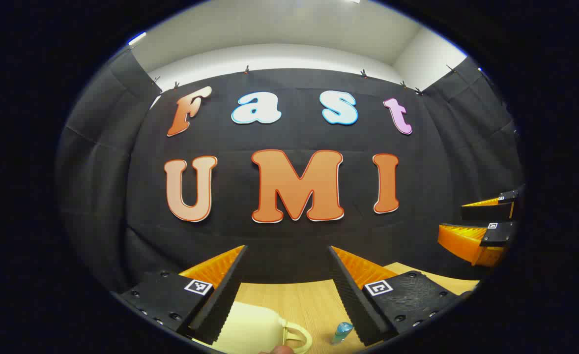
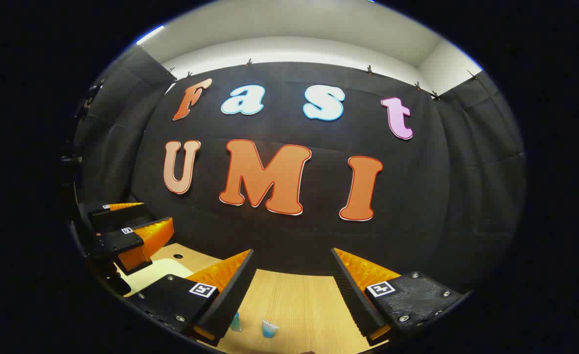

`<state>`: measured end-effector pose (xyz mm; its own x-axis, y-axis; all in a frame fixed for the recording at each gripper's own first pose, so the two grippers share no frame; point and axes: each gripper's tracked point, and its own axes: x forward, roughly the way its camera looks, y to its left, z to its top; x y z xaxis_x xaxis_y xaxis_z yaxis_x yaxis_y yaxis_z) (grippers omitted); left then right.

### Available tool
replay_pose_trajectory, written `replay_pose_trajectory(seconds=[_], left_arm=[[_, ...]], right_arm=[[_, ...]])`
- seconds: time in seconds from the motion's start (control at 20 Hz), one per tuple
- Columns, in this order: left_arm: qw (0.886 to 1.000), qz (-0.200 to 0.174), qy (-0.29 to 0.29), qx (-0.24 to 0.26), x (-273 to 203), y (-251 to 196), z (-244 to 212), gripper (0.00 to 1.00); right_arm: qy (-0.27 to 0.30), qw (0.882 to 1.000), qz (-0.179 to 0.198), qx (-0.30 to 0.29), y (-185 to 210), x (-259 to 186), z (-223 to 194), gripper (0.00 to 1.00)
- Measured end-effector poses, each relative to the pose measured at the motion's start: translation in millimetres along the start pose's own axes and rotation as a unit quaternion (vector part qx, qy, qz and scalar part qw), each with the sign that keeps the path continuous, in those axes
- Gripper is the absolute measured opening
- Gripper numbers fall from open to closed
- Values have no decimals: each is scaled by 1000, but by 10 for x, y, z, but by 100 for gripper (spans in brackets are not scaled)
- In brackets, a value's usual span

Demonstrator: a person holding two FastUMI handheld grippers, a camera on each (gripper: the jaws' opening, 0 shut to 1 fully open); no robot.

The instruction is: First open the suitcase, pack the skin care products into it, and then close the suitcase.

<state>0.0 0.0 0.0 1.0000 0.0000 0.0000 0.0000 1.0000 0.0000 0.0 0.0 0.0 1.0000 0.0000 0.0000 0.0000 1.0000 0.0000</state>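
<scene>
Left gripper (image 1: 287, 275): fingers spread wide, gripping nothing, raised above the table (image 1: 309, 300). The pale suitcase (image 1: 250, 329) lies below, beside the left finger, handle toward the gap; a small blue bottle (image 1: 341, 332) stands just inside the right finger. Right gripper (image 2: 292, 278): fingers likewise wide apart, empty. Two blue items (image 2: 269, 328) sit on the table between them, one partly behind the left finger.

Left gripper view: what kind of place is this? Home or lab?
Most likely a staged recording booth, not a home: black cloth wall pinned up below a plain white ceiling, a bare wooden table with a pale suitcase, and both handheld grippers open.
</scene>
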Motion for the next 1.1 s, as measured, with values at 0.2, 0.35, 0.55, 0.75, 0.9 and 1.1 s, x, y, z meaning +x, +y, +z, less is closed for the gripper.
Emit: replay_pose_trajectory(seconds=[0.2, 0.35, 0.55, 0.75, 0.9, 1.1], left_arm=[[999, 40, 6, 4, 9, 101, -23, 96], [997, 69, 17, 12, -8, 189, -77, 96], [995, 86, 39, 34, -95, 241, -140, 96], [991, 120, 23, 47, -59, 345, -81, 98], [990, 120, 30, 72, -102, 428, -123, 100], [987, 100, 60, 111, -139, 491, -264, 98]], right_arm=[[-16, 999, 31, -7, 55, 104, 5, 95], [-13, 998, 57, -17, 77, 172, -77, 95], [-12, 995, 87, -38, 65, 219, -172, 95], [-20, 993, 111, -36, 16, 285, -215, 95], [-14, 992, 123, -32, 54, 282, -273, 95], [-1, 993, 111, -38, 77, 300, -365, 96]])
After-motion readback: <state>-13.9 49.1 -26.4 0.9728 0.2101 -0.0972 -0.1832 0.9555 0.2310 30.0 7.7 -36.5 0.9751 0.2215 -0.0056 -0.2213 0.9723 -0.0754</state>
